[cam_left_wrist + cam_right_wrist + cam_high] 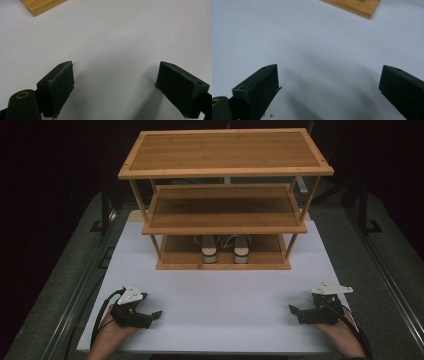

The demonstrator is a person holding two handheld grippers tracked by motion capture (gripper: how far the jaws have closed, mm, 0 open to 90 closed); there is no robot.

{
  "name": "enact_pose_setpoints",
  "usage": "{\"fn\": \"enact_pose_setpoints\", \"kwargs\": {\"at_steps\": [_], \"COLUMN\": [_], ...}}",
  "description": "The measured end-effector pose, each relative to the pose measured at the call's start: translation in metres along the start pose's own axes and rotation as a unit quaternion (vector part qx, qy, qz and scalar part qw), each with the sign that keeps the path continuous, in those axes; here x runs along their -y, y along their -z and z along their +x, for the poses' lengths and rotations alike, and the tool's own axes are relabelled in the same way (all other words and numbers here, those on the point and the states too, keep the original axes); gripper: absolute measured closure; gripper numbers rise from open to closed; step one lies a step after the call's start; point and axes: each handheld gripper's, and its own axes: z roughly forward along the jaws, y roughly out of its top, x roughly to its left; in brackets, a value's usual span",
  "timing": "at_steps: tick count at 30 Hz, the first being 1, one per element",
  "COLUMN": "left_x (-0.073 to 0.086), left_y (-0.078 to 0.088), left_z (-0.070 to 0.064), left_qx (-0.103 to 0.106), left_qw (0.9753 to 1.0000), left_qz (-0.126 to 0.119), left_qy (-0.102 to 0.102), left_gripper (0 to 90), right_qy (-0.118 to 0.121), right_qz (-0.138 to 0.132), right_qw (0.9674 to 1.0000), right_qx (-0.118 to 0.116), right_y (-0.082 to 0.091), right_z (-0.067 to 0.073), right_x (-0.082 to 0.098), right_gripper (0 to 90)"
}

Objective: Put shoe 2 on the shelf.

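A: How far along does the work look?

B: By my reading it is either not begun or already finished; the pictures alone can't settle which. A pair of shoes [225, 249] stands side by side on the bottom shelf of the wooden rack [225, 170], toes toward the person. The middle and top shelves are bare. If the shoes are to come out or move up, all of that is left.

A: Start at the left, then. What is that claw doing?

B: The left claw [150, 314] rests low near the front left corner of the white tabletop [225, 290], well apart from the rack. In the left gripper view its jaws stand wide, released, with nothing but bare tabletop between them and a corner of the rack's base [42, 6] far ahead.

A: And the right one?

B: The right claw [296, 311] mirrors it near the front right corner, also well apart from the shoes. The right gripper view shows it spread wide too, gripping nothing, with a corner of the wooden base at the top edge.
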Motion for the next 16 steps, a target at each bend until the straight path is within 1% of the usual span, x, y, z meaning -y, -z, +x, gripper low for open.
{"fn": "enact_pose_setpoints", "kwargs": {"at_steps": [3, 5, 6, 8, 16], "left_x": [0.0, 0.0, 0.0, 0.0, 0.0], "left_y": [0.0, 0.0, 0.0, 0.0, 0.0], "left_z": [0.0, 0.0, 0.0, 0.0, -0.001], "left_qx": [0.0, 0.0, 0.0, -0.001, -0.002], "left_qw": [1.0, 1.0, 1.0, 1.0, 1.0], "left_qz": [0.0, 0.0, 0.0, 0.0, 0.0], "left_qy": [0.0, 0.0, 0.0, 0.0, -0.001], "left_gripper": [13.4, 13.4, 13.4, 13.4, 13.5], "right_qy": [0.003, 0.009, 0.002, -0.009, -0.007], "right_qz": [0.007, 0.02, 0.015, 0.017, 0.016], "right_qw": [0.9999, 0.9996, 0.9998, 0.9998, 0.9998], "right_qx": [0.007, 0.014, 0.013, 0.007, 0.008], "right_y": [0.002, -0.001, -0.002, -0.002, -0.002], "right_z": [-0.001, 0.0, -0.001, -0.003, -0.003], "right_x": [0.007, 0.011, 0.013, 0.014, 0.014], "right_gripper": [2.3, 1.6, 1.3, 1.2, 1.1]}}
